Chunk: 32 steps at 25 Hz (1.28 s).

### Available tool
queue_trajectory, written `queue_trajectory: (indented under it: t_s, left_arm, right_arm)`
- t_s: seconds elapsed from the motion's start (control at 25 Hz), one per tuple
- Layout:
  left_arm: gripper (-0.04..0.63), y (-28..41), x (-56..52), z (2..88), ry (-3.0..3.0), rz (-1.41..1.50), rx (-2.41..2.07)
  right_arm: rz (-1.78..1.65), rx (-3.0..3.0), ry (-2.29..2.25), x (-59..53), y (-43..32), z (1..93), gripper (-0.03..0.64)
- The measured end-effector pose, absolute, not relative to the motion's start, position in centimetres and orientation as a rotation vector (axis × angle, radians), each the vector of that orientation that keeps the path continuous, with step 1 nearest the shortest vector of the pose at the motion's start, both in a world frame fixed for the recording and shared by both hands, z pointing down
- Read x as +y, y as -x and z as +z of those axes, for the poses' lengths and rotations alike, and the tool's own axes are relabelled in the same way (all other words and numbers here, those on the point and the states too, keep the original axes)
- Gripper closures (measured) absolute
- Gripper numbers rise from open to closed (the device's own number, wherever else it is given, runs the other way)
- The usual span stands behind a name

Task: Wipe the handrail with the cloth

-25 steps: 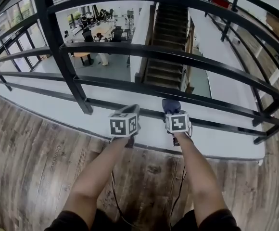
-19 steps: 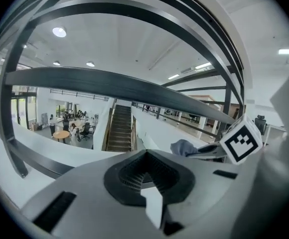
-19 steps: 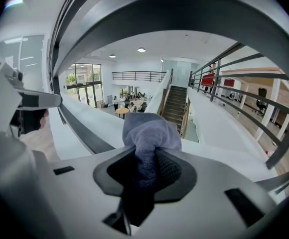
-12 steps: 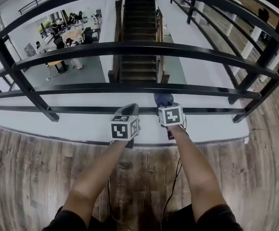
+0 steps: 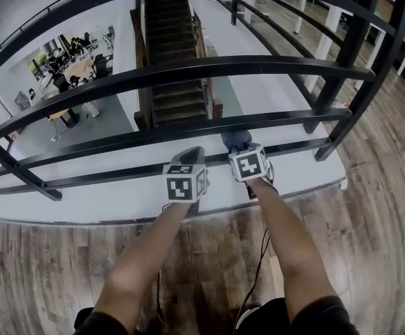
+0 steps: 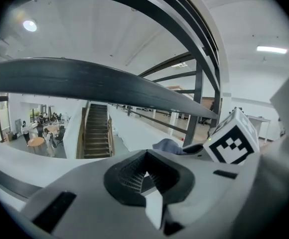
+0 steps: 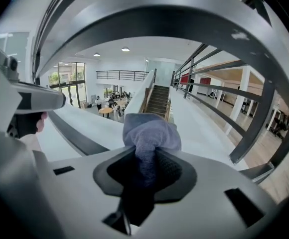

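Cloth at the ready: the right gripper [image 5: 240, 149] holds the blue-grey cloth [image 5: 236, 141] low by the black handrail [image 5: 188, 66], jaws clamped on the cloth's tail. Contact w/ a bar can't be confirmed. The left gripper [image 5: 188, 158] hovers just beside it, jaws together, nothing btwn them. Step in hand looks like lining the cloth up on a bar, w/ no clear wiping stroke yet. Next move prob. calls for pressing the bunch firmly onto the bar, then sliding along its length w/ a tight grip. Only the head view shows both forearms [image 5: 290, 250] and the wooden floor [image 5: 49, 271]. Only the right gripper view shows cloth pinched deep btwn the pads. The left gripper view alone gives a side-on look at the cloth and the right gripper's marker cube [image 6: 231, 143].
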<state>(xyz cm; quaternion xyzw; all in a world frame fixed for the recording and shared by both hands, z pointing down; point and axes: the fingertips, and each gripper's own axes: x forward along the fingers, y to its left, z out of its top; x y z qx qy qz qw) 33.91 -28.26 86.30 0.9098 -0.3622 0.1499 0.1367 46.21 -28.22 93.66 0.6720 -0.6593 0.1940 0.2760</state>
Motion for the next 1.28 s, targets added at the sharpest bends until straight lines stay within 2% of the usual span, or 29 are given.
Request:
queue_trajectory:
  t_s: [0.48, 0.8, 1.28]
  left_arm:
    - [0.597, -45.7, -24.6, 87.8, -2.724, 0.498, -0.925]
    - [0.597, -53.0, -22.6, 87.2, -2.709, 0.445, -0.830]
    - [0.597, -57.4, -19.9, 87.6, -2.736, 0.465, -0.768]
  right_arm:
    - [0.386, -1.672, -1.871, -24.1, -60.0, 92.1, 0.525]
    - [0.447, -1.610, -1.986, -21.5, -69.0, 92.6, 0.525]
    - [0.556, -1.544, -2.014, -18.6, -78.0, 93.6, 0.525]
